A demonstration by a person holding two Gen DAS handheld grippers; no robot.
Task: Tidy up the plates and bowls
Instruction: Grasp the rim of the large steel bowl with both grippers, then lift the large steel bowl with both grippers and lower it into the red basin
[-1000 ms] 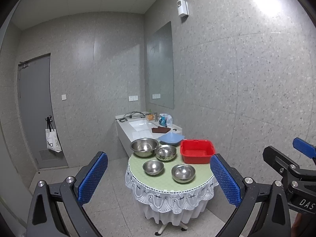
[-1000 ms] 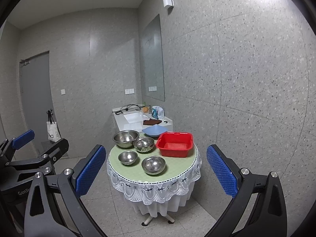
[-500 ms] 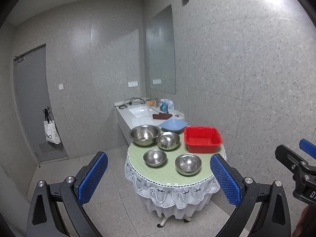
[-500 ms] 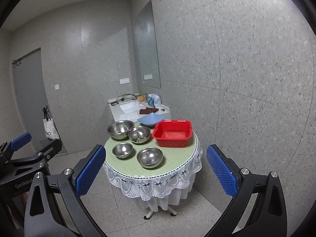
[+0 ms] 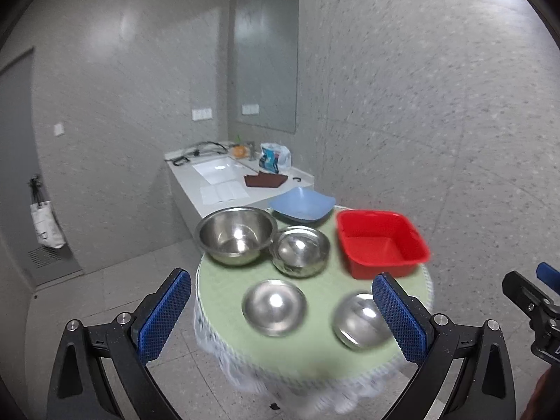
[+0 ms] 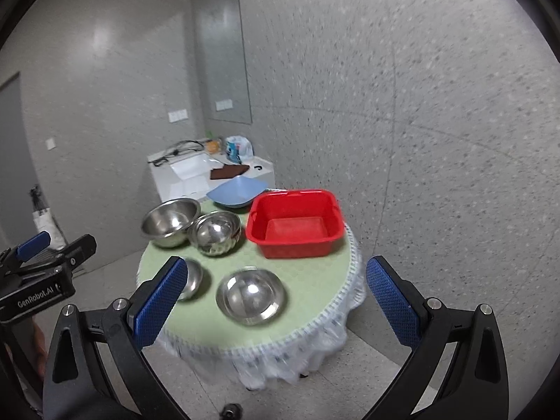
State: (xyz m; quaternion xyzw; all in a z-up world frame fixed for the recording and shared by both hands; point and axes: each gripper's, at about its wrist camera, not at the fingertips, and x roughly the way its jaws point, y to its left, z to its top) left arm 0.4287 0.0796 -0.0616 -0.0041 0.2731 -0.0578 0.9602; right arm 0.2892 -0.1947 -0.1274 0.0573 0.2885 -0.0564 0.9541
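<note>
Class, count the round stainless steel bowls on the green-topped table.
4: large bowl back left, medium bowl beside it, two small bowls in front. More may be nested unseen.

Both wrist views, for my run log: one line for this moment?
phase: approach | left gripper: open, empty | right gripper: open, empty | steel bowls: untouched

Both views: even, soft indoor light, moderately bright, from overhead; no hard shadows. Diffuse bright patch of glare on the grey speckled wall (image 5: 122, 28), upper left. Small white highlights inside the round stainless steel bowls (image 5: 273, 306) on the table. Motion blur throughout, strongest at the white lace table skirt (image 6: 280, 357) and near bowls; wall speckle streaks radially. Blue-padded gripper fingers (image 5: 164, 315) in the foreground stay sharp. Strong fisheye bending of wall lines; black vignette at the corners.
</note>
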